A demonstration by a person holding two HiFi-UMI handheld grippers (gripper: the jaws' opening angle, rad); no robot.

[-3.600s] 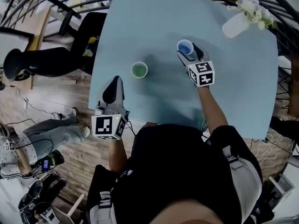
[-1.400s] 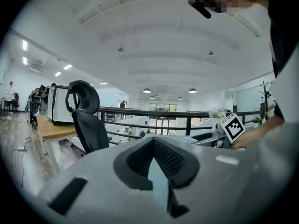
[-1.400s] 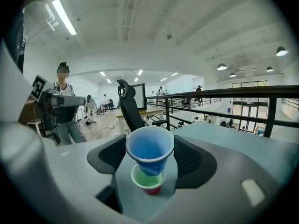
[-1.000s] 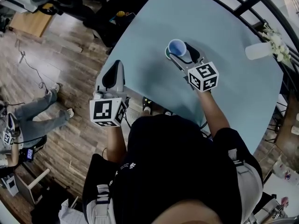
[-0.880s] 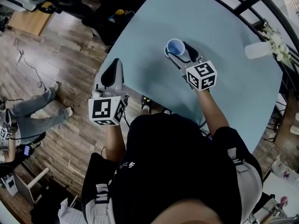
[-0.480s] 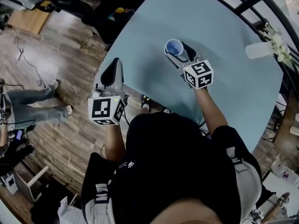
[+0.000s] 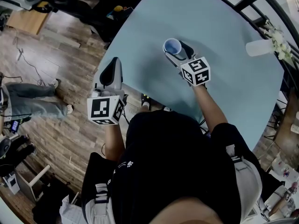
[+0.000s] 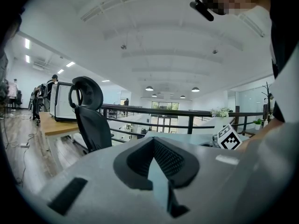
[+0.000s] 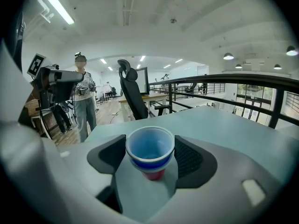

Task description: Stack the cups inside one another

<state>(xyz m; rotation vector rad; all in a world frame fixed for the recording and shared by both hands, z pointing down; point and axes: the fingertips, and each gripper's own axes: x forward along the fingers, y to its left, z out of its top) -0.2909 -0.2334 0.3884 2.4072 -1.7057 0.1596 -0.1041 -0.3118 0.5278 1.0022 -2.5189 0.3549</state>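
A pale blue cup [image 9: 150, 146] sits nested in a stack, with a darker blue band and a red base [image 9: 153, 174] showing beneath it. My right gripper [image 9: 150, 154] is shut on this stack, a pad pressed against each side of the rim. In the head view the blue cup [image 7: 172, 45] is at the near-left part of the pale blue table [image 7: 224, 27], with the right gripper [image 7: 177, 51] behind it. I cannot see a green cup on its own. My left gripper [image 7: 115, 63] hovers at the table's left edge, shut and empty, and its pads meet at the tips [image 8: 153, 141].
A white vase with flowers [image 7: 264, 43] lies at the table's far right. A black office chair [image 8: 91, 120] stands beyond the left edge, with a railing behind it. A person [image 9: 83, 101] stands on the wooden floor, and the table's edge runs just under my left gripper.
The green cup stood alone mid-table earlier and is no longer seen apart. My right gripper carried the blue cup over to that spot and has sunk a little. The left gripper has stayed put.
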